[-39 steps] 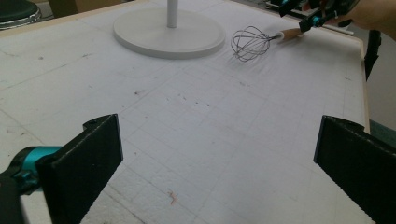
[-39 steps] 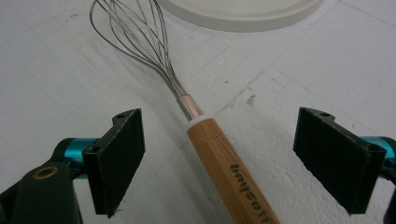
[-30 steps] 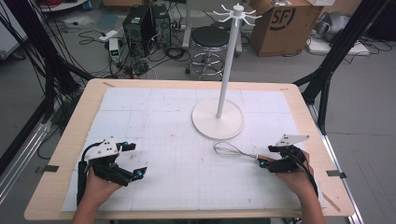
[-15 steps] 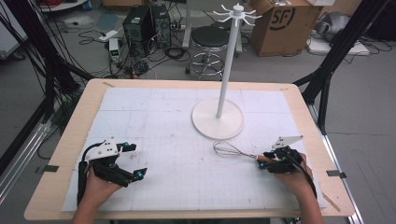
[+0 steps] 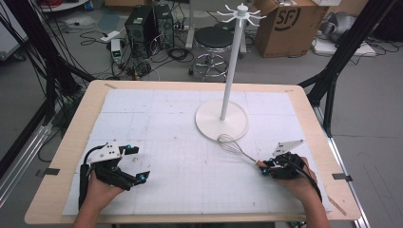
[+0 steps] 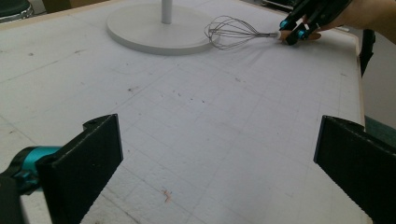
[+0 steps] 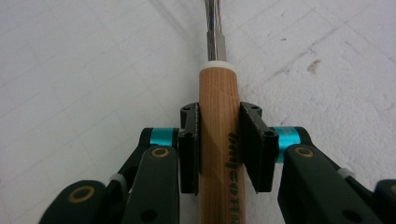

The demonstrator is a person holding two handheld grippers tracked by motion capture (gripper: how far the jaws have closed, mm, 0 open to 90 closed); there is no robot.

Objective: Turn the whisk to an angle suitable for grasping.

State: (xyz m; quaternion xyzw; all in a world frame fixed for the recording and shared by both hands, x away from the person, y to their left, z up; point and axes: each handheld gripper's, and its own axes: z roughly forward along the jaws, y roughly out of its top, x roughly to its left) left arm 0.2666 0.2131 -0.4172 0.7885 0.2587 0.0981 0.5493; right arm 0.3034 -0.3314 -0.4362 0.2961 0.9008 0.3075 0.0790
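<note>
Whisk (image 5: 236, 148): lies on the surface beside the stand base (image 5: 222, 120).
Right gripper (image 7: 219, 144): I've just closed its jaws; they pinch the wooden handle.
Left gripper (image 5: 135, 164): jaws spread, idle.
Risk: I judge the round handle could roll or slip when I lift.

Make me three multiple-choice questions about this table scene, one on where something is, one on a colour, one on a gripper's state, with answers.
1. Where does the whisk's wire head lie?
A. at the edge of the white stand's base
B. beside the left gripper
C. on the stool

2. What is the whisk handle made of?
A. black plastic
B. light brown wood
C. bare steel

3. How is the right gripper set?
A. wide open over bare table
B. shut on nothing
C. shut on the whisk handle

Answers: 1 A, the wires rest against the stand's base in the high view. 2 B, wood grain shows in the right gripper view. 3 C, both pads press the handle's sides.
</note>
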